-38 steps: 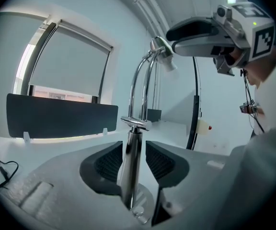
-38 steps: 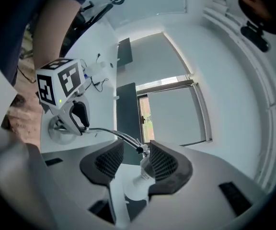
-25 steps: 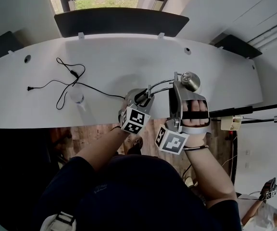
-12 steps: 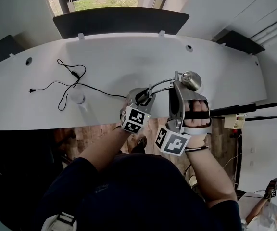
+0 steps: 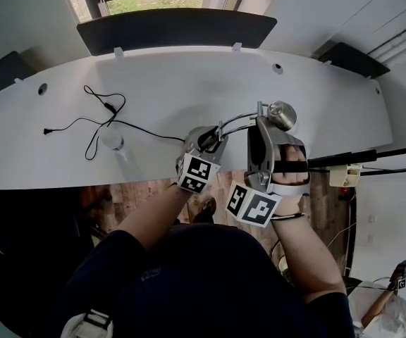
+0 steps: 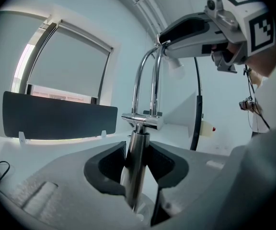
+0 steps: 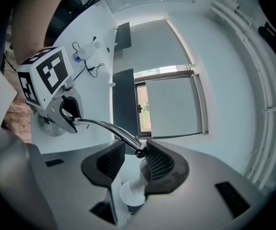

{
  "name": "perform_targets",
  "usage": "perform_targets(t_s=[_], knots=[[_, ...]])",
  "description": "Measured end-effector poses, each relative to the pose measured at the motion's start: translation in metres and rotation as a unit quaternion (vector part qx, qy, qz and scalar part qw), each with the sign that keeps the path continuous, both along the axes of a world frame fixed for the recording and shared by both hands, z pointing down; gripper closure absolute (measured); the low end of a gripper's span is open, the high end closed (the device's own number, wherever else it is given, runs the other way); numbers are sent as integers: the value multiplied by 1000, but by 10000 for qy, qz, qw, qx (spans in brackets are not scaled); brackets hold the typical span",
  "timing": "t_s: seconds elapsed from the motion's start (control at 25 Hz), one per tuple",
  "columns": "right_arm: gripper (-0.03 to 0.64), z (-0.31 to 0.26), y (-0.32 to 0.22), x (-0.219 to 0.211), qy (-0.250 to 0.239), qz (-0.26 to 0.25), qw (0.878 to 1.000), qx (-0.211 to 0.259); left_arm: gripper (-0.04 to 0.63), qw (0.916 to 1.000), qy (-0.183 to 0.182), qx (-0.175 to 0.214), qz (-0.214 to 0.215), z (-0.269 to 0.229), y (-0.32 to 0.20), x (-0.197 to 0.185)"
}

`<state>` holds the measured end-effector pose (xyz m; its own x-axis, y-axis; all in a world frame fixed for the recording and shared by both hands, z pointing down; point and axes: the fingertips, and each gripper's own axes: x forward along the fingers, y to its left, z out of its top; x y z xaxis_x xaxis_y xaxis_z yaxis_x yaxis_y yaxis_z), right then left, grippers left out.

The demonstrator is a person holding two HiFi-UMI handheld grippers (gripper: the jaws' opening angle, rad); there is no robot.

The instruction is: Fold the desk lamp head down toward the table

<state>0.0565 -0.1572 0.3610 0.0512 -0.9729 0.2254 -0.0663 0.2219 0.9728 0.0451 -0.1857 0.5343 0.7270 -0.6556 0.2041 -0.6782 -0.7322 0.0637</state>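
A chrome desk lamp stands near the front edge of the white table. Its round base lies under my left gripper. In the left gripper view that gripper is shut on the upright chrome post, a pad on each side. Two curved chrome rods run right to the lamp head. My right gripper holds the head from the side. In the right gripper view its jaws close around the joint and the white bulb.
A black cable with a small white plug lies on the table's left part. A dark divider panel stands along the far edge below a window. A power strip hangs off the table's right front.
Both grippers stay where they were on the lamp. The right gripper has rolled slightly, so its marker cube sits a little tipped. The lamp rods have not moved.
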Motion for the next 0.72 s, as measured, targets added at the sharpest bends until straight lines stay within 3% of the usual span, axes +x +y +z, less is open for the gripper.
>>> perform_targets(t_s=[0.72], knots=[[476, 0, 4, 4, -524, 127, 9985, -70, 468, 9997, 238, -3, -8, -1, 1, -1]])
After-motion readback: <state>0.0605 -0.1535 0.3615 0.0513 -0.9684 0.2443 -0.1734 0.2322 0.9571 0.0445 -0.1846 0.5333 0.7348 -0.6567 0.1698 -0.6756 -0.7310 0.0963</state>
